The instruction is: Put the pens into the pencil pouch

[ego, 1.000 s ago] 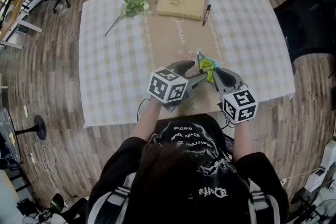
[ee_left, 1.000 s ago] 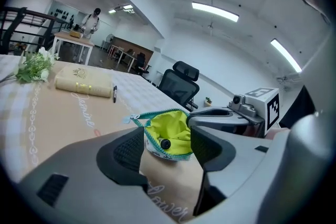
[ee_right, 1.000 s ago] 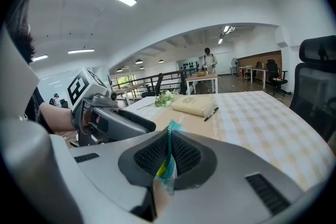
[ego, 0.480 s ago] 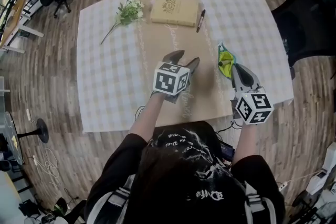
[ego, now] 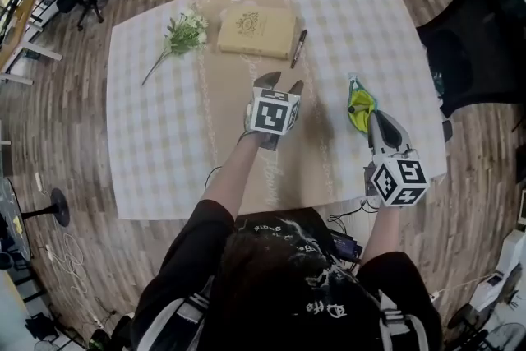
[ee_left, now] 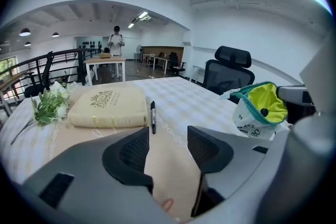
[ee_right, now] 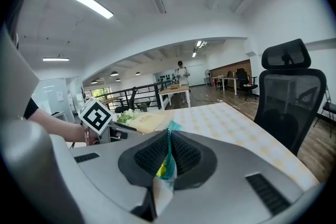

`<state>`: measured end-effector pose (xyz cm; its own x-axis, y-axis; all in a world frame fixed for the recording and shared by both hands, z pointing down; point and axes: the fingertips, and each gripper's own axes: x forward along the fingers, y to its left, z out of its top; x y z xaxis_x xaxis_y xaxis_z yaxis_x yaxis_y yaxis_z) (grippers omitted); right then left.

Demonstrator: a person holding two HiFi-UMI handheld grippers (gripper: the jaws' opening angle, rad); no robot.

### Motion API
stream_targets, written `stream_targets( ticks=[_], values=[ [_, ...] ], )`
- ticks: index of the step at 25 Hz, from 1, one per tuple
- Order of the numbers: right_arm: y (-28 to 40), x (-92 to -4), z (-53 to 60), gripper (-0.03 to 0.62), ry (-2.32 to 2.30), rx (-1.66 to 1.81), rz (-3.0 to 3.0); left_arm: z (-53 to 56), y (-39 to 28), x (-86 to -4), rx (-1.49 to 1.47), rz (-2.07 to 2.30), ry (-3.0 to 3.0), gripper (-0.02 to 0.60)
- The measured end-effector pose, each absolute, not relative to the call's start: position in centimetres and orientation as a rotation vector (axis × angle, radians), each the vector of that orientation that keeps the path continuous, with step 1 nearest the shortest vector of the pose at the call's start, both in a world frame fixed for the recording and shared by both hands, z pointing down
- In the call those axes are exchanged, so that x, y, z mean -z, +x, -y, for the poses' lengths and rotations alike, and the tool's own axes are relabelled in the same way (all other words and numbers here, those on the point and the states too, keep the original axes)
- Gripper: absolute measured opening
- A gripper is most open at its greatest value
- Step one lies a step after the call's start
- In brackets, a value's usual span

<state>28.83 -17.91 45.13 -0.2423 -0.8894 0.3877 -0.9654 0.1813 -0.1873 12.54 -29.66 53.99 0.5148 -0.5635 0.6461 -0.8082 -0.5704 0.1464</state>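
The table [ego: 164, 136] has loads of bare cloth, so space isn't the worry. What I'd watch is the book [ego: 256, 31] at the far side. The one loose pen [ego: 298, 48] lies just beside its right edge, so a wide grab could catch a finger on the book's edge and roll or flick the pen off across the cloth. Next is the pouch [ego: 358, 104]. It's held up over the right part of the table with its green mouth open, and the right gripper [ego: 374, 117] has its jaws clamped on just the teal zip edge. That's a thin pinch, and my guess is the fabric could slip or the mouth sag shut when a pen gets pushed in. There's a dark tip inside that might be a pen already, can't swear to it. The left gripper [ego: 281, 83] sits mid-table short of the pen, pointing at it, jaws closing with nothing between them. If they close much more they may be too narrow on arrival. Otherwise, there's an office chair [ego: 477, 37] off the right side and a sprig of flowers [ego: 182, 30] left of the book, both well apart from the path. Nothing blocks the pen.
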Motion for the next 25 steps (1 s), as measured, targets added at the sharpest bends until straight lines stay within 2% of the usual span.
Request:
stream_targets(
  ticks=[12, 14, 21, 23, 25],
  values=[
    [31.6, -47.2, 22.7, 0.028, 1.767, -0.656, 2.268, 36.5, 14.5, -60.1, -0.849, 1.15, 2.153, 0.209],
    [32.0, -47.6, 23.2, 0.028, 1.764, -0.667, 2.266, 37.3, 14.7, -60.9, -0.864, 1.145, 2.141, 0.168],
    [33.2, -48.1, 25.0, 0.028, 1.783, -0.672, 2.265, 39.2, 15.2, -62.7, -0.937, 1.151, 2.07, 0.152],
    [33.4, -48.4, 25.3, 0.028, 1.785, -0.673, 2.264, 39.5, 14.9, -63.1, -0.989, 1.184, 2.055, 0.109],
    [33.4, -48.6, 25.5, 0.028, 1.783, -0.675, 2.265, 39.5, 14.9, -63.4, -1.027, 1.196, 2.05, 0.1]
  ],
)
